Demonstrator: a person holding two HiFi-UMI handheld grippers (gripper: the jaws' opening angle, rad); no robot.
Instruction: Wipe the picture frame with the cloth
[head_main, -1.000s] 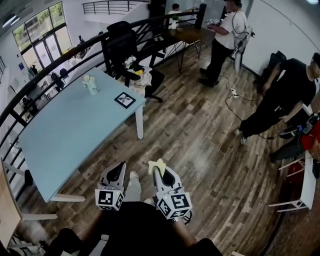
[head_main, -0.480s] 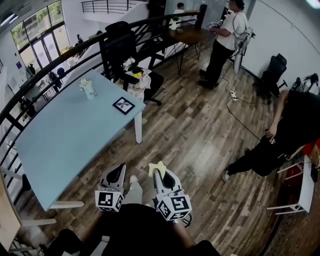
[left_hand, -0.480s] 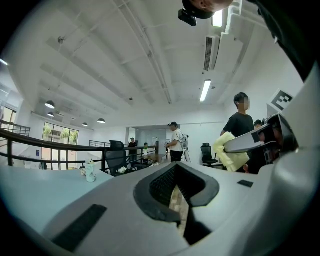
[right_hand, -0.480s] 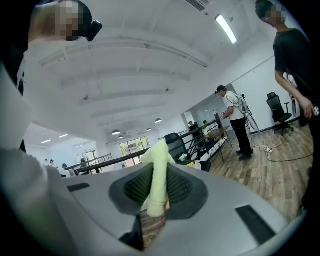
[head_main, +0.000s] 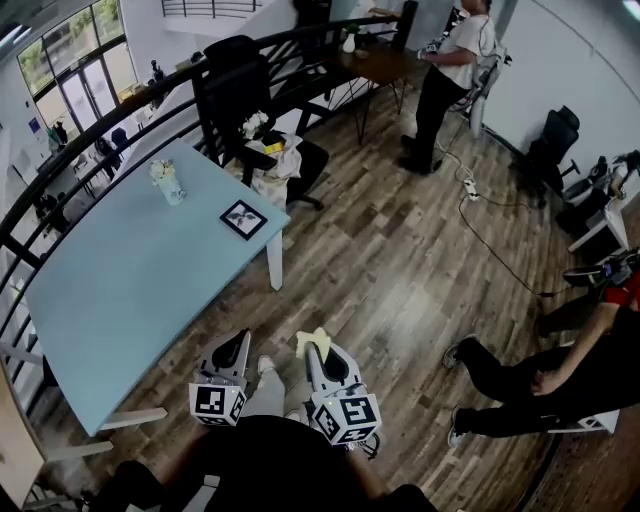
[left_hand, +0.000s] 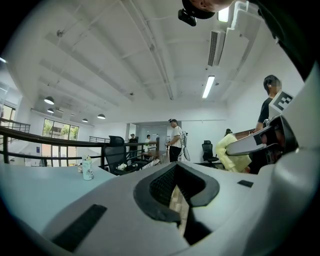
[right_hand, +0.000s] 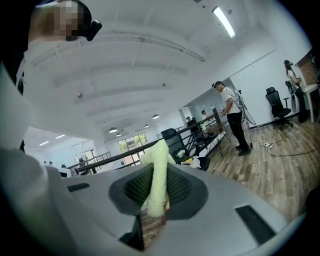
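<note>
- Left gripper (head_main: 240, 338) (left_hand: 176, 196): we record its jaws drawn together with only a thin slit between the pads. Nothing is held. It is low in the head view, in front of the person's body, over the floor.
- Right gripper (head_main: 319, 351) (right_hand: 154, 202): we record its jaws closed on the cloth (head_main: 311, 339) (right_hand: 160, 167). The cloth is pale yellow, folded into a narrow strip, and stands up out past the jaw tips. This gripper sits just beside the left one, on its right.
- Wooden floor (head_main: 400, 260): brown planks under both grippers. We see them through the slit of each pair of jaws.
- Table (head_main: 110, 290): light blue top on white legs, ahead and to the left of the grippers.
- Picture frame (head_main: 244, 219): we find it lying flat on the table near the far right corner. It has a dark border and a pale picture, and is well apart from both grippers.
- Small vase (head_main: 168, 183) (left_hand: 88, 168): white with pale flowers, upright on the table beyond the frame.
- Office chair (head_main: 240, 95): black, just past the table's far corner, with light things heaped on its seat.
- Railing (head_main: 150, 110): a dark rail behind the table and chair.
- Standing person (head_main: 447, 72): white top and dark trousers, far across the floor.
- Second person (head_main: 560, 375): in dark clothes, low at the right edge.
</note>
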